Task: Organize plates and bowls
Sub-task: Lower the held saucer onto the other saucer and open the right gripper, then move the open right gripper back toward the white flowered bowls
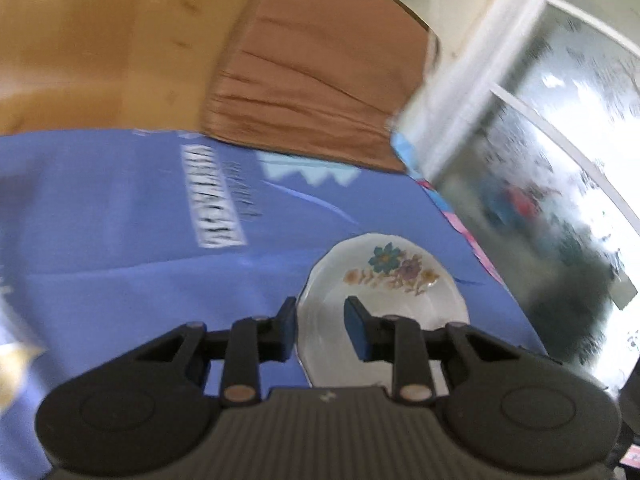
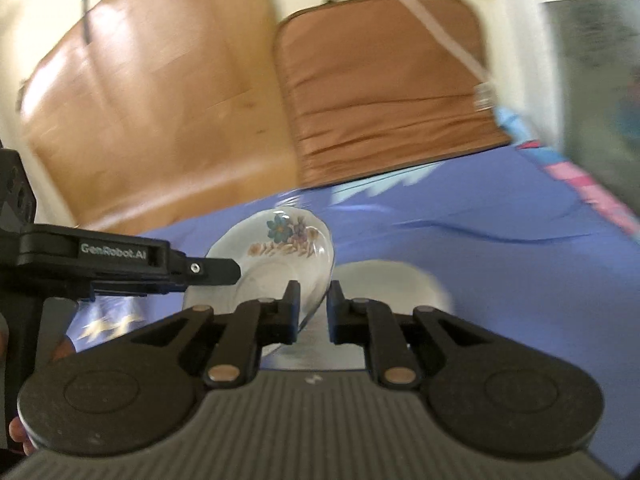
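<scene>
A white floral plate (image 1: 384, 276) with a scalloped rim is in both views. In the left wrist view my left gripper (image 1: 322, 326) is shut on its near left rim, one pad outside and one inside the dish. In the right wrist view the same floral plate (image 2: 276, 248) is tilted above the blue cloth (image 2: 480, 272). My right gripper (image 2: 314, 308) is shut on its near right edge. The left gripper (image 2: 228, 274) reaches in from the left onto the plate's other side. A second, blurred white dish (image 2: 396, 280) lies on the cloth just right of the held plate.
The blue printed cloth (image 1: 120, 260) covers the surface. A brown cushion (image 1: 312, 80) and a wooden panel (image 1: 100, 40) stand behind it. A frosted glass pane (image 1: 560, 160) runs along the right. A person's fingers (image 2: 16, 432) show at the lower left.
</scene>
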Demonstrator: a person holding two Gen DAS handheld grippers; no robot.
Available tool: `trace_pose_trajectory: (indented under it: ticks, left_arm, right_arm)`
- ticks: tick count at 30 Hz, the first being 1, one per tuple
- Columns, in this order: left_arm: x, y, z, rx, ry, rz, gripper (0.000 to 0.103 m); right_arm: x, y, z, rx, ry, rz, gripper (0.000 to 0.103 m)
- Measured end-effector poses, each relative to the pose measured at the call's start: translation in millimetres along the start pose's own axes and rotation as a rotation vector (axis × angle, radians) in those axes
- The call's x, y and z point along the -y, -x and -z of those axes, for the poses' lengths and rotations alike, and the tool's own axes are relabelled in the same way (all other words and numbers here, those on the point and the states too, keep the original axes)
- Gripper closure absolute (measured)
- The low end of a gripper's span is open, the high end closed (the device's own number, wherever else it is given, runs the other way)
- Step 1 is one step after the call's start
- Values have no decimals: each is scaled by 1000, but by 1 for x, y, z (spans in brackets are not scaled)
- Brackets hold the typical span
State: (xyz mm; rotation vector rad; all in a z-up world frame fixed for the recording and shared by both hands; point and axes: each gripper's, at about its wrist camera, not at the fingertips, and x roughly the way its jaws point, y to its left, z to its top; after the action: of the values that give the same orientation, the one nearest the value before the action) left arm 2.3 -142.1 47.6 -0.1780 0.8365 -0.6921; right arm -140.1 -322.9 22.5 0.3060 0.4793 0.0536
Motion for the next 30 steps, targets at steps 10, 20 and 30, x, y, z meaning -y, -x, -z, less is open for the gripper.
trace_pose_trajectory:
  ticks: [10,20,30]
  left_arm:
    - [19,-35,8,-49,-41,-16,75]
    - [-9,-2,1,59,11,-20,62]
    - [-118,75,27,188,150,-280,62]
  right_arm:
    - [21,1,18,5,7,124,84]
    - [6,1,14,142,49,267,37]
    - [-68,-21,6,80,135,-10,60]
